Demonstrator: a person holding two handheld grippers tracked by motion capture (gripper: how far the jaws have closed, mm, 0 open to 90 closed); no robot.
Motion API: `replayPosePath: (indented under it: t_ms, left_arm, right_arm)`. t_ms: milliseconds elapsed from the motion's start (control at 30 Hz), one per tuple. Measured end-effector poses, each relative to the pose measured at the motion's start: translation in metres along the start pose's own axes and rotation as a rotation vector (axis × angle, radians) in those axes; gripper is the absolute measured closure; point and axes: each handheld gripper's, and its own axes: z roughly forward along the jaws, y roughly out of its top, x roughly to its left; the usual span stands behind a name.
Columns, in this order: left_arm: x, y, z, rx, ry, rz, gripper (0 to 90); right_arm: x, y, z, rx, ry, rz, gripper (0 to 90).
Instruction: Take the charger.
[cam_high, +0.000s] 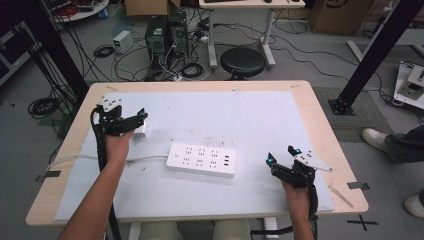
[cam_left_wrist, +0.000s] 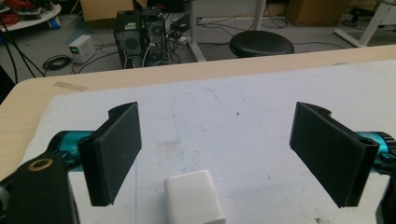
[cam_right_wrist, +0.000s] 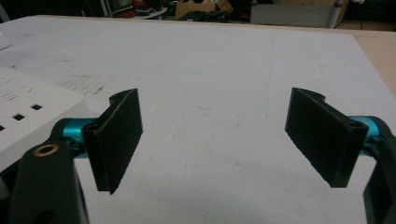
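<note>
Left tool hovers wide open over the white charger; right tool, also wide, sits beside the power strip.

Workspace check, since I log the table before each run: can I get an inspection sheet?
Surface: pale mat on a wooden table, lightly scuffed.
Job's things: white adapter block low between the open jaws; white power strip mid-table.
Clutter: nothing seen.
Grippers: left gripper open over the adapter; right gripper open, right of the strip.
Cables: strip's white cord runs left; floor cables behind.
Surroundings: black stool, computer towers.
</note>
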Motion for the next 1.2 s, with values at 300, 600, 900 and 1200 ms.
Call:
replayPosePath:
  t_ms: [300, 600, 900, 1200]
  left_arm:
    - [0.008, -0.01, 0.02, 0.076, 0.033, -0.026, 16.7]
    - [0.009, -0.018, 0.033, 0.139, 0.046, -0.038, 16.7]
    - [0.004, -0.028, 0.05, 0.232, 0.079, -0.039, 16.7]
    - [0.006, -0.043, 0.063, 0.327, 0.102, -0.055, 16.7]
  right_arm:
    - [0.001, 0.0, 0.0, -0.001, -0.005, -0.001, 19.5]
    - [0.0, 0.0, 0.0, -0.001, -0.006, -0.001, 19.5]
    - [0.0, 0.0, 0.0, -0.003, -0.007, -0.004, 19.5]
    - [0.0, 0.0, 0.0, -0.003, -0.008, -0.003, 19.5]
